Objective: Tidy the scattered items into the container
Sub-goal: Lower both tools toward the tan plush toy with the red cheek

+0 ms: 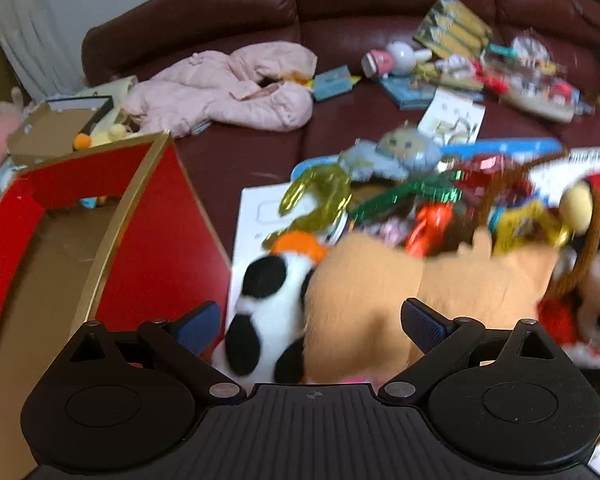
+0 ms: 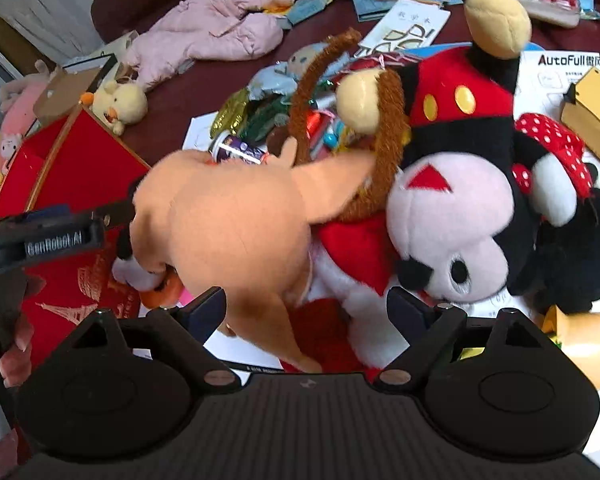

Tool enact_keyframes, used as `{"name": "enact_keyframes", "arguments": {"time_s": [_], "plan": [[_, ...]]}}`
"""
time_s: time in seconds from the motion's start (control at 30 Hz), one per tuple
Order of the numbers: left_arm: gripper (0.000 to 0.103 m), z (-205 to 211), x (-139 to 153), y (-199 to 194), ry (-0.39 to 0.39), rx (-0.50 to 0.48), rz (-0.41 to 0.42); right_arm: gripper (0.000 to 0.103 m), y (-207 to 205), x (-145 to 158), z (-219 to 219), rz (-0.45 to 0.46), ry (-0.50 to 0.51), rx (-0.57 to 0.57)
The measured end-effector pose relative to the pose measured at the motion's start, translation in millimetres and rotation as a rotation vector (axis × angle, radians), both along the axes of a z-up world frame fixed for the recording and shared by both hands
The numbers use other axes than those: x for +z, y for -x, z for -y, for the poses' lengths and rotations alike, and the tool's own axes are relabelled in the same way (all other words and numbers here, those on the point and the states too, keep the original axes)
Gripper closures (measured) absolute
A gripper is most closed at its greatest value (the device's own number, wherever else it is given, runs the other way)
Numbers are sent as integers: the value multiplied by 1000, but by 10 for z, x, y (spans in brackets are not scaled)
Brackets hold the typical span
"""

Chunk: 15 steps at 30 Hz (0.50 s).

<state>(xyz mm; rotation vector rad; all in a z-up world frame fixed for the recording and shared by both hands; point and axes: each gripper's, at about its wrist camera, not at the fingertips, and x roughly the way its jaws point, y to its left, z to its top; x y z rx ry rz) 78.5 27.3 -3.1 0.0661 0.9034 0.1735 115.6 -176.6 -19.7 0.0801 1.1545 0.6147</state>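
Note:
My left gripper [image 1: 314,324] is open, its blue pads either side of a tan plush toy [image 1: 380,288] with a black-and-white part [image 1: 268,300]. The same tan plush [image 2: 236,232] fills the middle of the right wrist view, with the left gripper's black finger [image 2: 60,236] at its left side. My right gripper [image 2: 306,310] is open, over the plush's lower part and a red-and-white plush piece [image 2: 352,248]. The red box with gold trim [image 1: 148,216] stands open at the left; it also shows in the right wrist view [image 2: 76,168]. A Mickey plush [image 2: 460,208] lies to the right.
Everything lies on a dark red leather sofa [image 1: 260,152]. A heap of small toys and foil wrappers [image 1: 420,196] lies behind the plush. A pink jacket [image 1: 228,88], a yellow duck plush [image 2: 118,106], a cardboard box [image 1: 56,128], booklets and packets [image 1: 520,68] lie further back.

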Motion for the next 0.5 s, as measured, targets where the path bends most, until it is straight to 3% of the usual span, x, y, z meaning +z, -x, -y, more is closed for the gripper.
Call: {"name": "enact_keyframes", "arguments": {"time_s": [0.17,0.27,0.33,0.5], "plan": [[3,40,-124,-395,-13,7,-9,14,3,-97,-165,-39,2,18],[13,27,-292,-526,21,-43,-78,14,47,-125,-270,-35,14,40],[15,11,-335,-485,58,-84,-90,17,52,-130,-317,-29,18,50],[30,8,-315,-203,61,-157,-95,24,33,-183,-358,-29,29,65]]}}
